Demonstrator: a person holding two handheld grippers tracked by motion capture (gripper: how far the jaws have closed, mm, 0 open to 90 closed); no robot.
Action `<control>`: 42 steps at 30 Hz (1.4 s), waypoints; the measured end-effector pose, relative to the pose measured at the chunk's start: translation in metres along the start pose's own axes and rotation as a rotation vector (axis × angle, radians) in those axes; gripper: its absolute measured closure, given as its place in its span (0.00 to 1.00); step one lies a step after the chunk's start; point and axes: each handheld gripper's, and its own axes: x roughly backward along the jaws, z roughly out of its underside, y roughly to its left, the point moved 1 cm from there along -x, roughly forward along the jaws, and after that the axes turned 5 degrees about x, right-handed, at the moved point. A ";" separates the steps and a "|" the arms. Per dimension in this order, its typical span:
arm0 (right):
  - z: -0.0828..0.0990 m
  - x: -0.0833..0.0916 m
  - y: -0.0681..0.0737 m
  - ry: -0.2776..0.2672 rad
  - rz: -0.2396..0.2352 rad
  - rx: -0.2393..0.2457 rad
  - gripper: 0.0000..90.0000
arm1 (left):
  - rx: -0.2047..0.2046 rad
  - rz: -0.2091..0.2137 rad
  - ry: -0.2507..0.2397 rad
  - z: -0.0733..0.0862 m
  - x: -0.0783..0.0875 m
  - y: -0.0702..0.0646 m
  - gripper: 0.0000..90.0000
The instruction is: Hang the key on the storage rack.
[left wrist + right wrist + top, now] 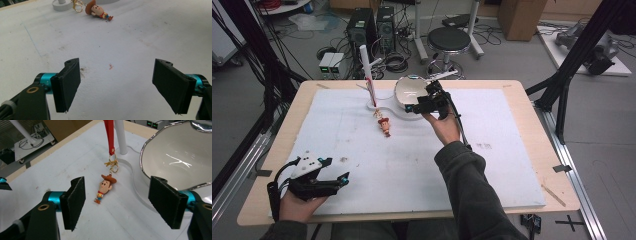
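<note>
Black-jawed grippers with teal fittings; sleeve seemingly dark olive-grey

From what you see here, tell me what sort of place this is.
Probably a lab or workshop set up for recording handling tasks. Computer towers and loose cables sit on the floor behind the table, a black frame stands beside it, and a stool waits nearby.

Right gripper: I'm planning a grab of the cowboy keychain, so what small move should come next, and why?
Probably ease the right gripper forward and down over the cowboy figure. Its jaws stand open, the figure lies flat on the white mat just ahead, left of the bowl.
</note>
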 end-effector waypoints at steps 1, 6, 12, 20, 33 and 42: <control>0.001 0.001 0.000 -0.004 0.004 -0.003 0.32 | 0.000 0.000 0.002 0.000 0.000 0.000 0.26; 0.008 0.004 0.003 0.010 -0.003 0.019 0.27 | 0.002 0.001 0.004 0.001 0.001 0.000 0.26; 0.015 0.008 0.006 0.013 -0.012 0.027 0.25 | 0.004 -0.003 0.006 0.001 0.002 0.000 0.26; 0.027 0.018 0.006 0.004 -0.001 0.040 0.22 | 0.003 -0.001 0.008 0.001 0.000 0.000 0.26; 0.045 0.037 0.002 -0.019 0.014 0.029 0.21 | 0.006 -0.001 0.012 0.000 -0.002 0.001 0.26; 0.056 0.045 0.000 -0.027 0.024 0.032 0.21 | 0.010 -0.004 0.013 0.000 -0.002 0.001 0.25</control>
